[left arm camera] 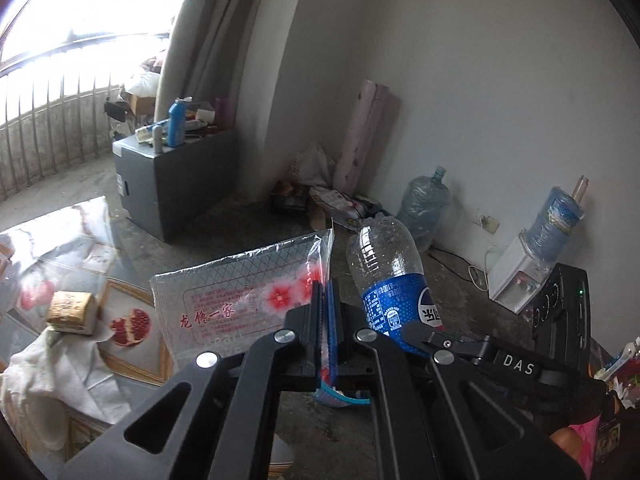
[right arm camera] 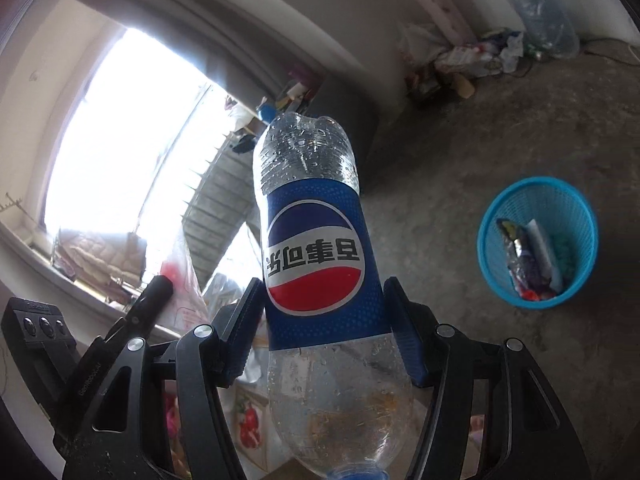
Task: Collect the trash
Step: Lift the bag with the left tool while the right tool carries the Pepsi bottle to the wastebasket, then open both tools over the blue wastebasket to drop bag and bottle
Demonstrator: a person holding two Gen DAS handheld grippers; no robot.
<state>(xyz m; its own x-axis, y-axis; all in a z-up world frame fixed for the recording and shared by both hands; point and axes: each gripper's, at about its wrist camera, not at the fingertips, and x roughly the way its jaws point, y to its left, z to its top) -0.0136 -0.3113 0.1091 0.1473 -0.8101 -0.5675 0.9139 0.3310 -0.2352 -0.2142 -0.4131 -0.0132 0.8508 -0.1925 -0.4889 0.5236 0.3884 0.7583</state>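
My left gripper [left arm camera: 326, 285] is shut on the edge of a clear plastic bag [left arm camera: 224, 304] printed with red flowers and red lettering; the bag hangs out to the left of the fingers. The right gripper [right arm camera: 320, 286] is shut on an empty Pepsi bottle [right arm camera: 312, 256], its pads pressing the blue label from both sides. The bottle is held cap end toward the camera, base pointing away. In the left wrist view the same bottle [left arm camera: 388, 268] sticks up just right of my left fingers. A blue mesh waste basket [right arm camera: 560, 200] with several wrappers inside stands on the floor to the right.
A table with a fruit-print top [left arm camera: 132, 304] at the left carries a white cloth [left arm camera: 52, 372] and a small brown block [left arm camera: 72, 312]. A grey cabinet [left arm camera: 168, 184], corner litter [left arm camera: 332, 200], water jugs [left arm camera: 424, 208] and a dispenser [left arm camera: 516, 276] line the wall.
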